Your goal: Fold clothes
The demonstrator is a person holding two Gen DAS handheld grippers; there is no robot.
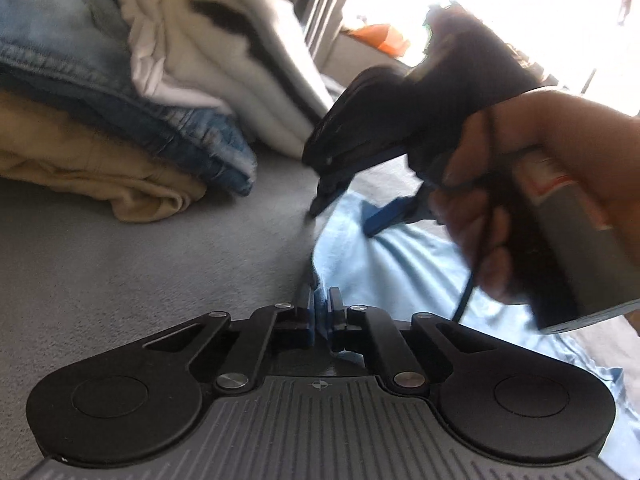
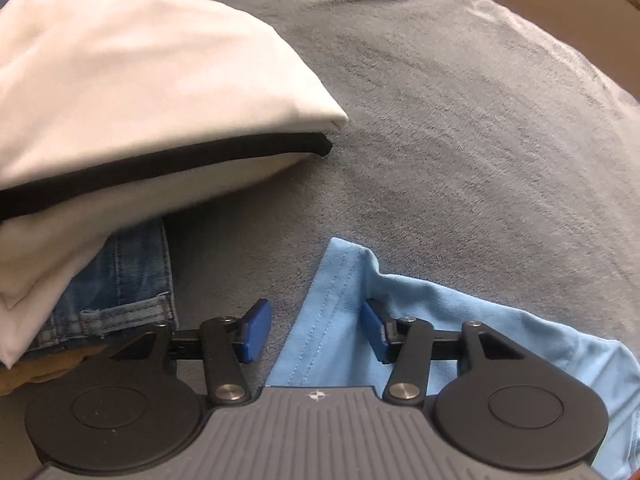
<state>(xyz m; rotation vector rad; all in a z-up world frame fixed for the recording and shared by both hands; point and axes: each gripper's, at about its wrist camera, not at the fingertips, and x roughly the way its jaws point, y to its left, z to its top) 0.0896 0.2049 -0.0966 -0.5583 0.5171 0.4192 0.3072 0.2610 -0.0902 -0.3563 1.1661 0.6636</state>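
Observation:
A light blue garment [image 1: 400, 272] lies crumpled on a grey fabric surface [image 1: 120, 260]. My left gripper [image 1: 321, 312] is shut on its near edge, and a fold of blue cloth is pinched between the blue pads. A hand [image 1: 520, 184] holds my right gripper [image 1: 344, 216] tilted down over the garment's far corner. In the right wrist view, the right gripper [image 2: 316, 332] stands open. The stitched hem of the light blue garment [image 2: 320, 320] lies between its pads without being pressed.
A stack of folded clothes sits at the left: a white piece with a black band [image 1: 224, 60] [image 2: 140, 80], blue jeans [image 1: 80, 60] [image 2: 128, 280] and a beige garment [image 1: 80, 160]. Grey surface [image 2: 460, 120] stretches beyond the garment. A bright window [image 1: 480, 0] is behind.

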